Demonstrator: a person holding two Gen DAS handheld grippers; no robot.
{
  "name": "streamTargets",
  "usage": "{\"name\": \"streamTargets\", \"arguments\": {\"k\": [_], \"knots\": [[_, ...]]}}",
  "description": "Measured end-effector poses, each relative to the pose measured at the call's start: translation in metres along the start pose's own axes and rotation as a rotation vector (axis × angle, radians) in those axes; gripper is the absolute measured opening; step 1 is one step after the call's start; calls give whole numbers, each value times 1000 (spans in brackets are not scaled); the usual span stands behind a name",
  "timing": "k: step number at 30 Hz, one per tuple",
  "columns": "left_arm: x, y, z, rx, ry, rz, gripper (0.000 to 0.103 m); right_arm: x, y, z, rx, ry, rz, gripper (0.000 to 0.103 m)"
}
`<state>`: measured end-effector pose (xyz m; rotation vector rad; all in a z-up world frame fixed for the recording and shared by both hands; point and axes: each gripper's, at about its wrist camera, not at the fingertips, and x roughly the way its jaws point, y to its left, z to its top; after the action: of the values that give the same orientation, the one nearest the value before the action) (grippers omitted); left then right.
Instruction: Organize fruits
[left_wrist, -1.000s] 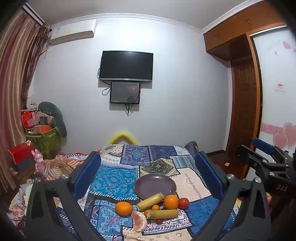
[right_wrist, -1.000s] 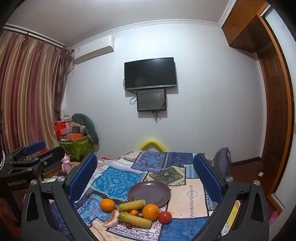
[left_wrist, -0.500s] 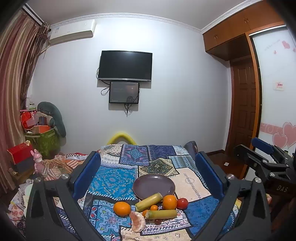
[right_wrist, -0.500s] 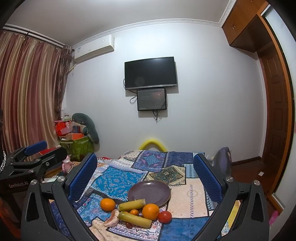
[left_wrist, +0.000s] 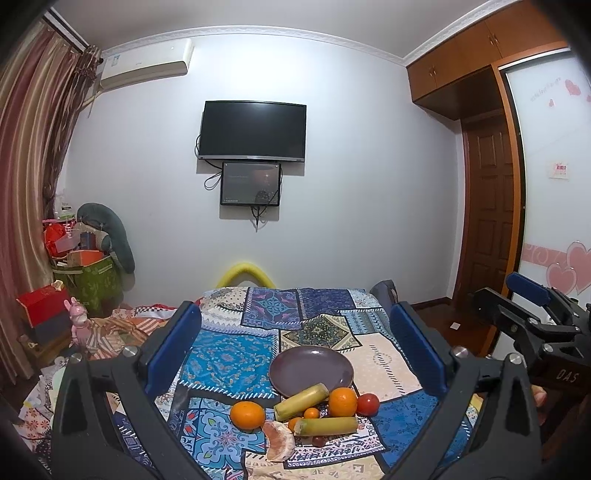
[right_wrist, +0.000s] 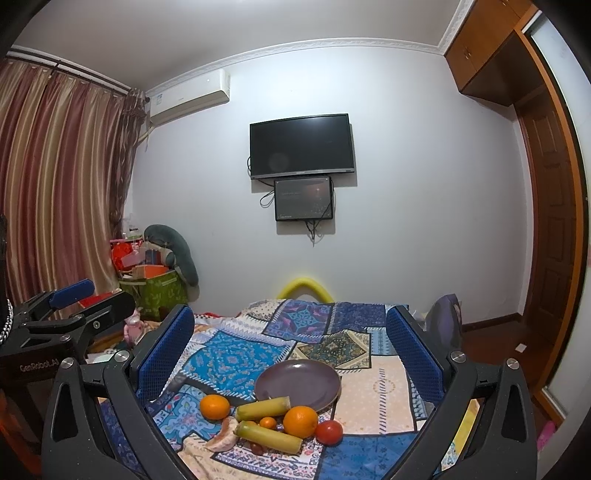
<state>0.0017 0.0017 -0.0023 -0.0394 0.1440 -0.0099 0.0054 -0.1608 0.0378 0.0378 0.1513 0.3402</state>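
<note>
A dark purple plate (left_wrist: 311, 371) (right_wrist: 297, 383) lies empty on a patchwork cloth. In front of it sit two oranges (left_wrist: 248, 415) (left_wrist: 342, 401), a red tomato (left_wrist: 368, 404) (right_wrist: 328, 432), two yellow-green cane sticks (left_wrist: 301, 397) (left_wrist: 327, 425), a small tangerine (left_wrist: 311, 412), a peeled citrus piece (left_wrist: 279, 440) and a dark grape-like fruit (left_wrist: 317, 440). My left gripper (left_wrist: 295, 350) hangs open above and short of the fruit, holding nothing. My right gripper (right_wrist: 290, 354) is open too, and is also seen at the right edge of the left wrist view.
The patchwork cloth (left_wrist: 229, 354) covers the surface out to a yellow foam arch (left_wrist: 245, 273) at the far end. Boxes and a green bag (left_wrist: 88, 280) pile up at the left by the curtain. A wooden door (left_wrist: 487, 221) stands at the right.
Both views have drifted only slightly; the fruit and plate have not moved and both grippers stay open.
</note>
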Motion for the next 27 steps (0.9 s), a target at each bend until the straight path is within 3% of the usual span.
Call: {"name": "streamTargets", "arguments": {"k": [27], "knots": [[1,-4,-2,1,0,0,103,3,0,-3,3,0,3,103]]}}
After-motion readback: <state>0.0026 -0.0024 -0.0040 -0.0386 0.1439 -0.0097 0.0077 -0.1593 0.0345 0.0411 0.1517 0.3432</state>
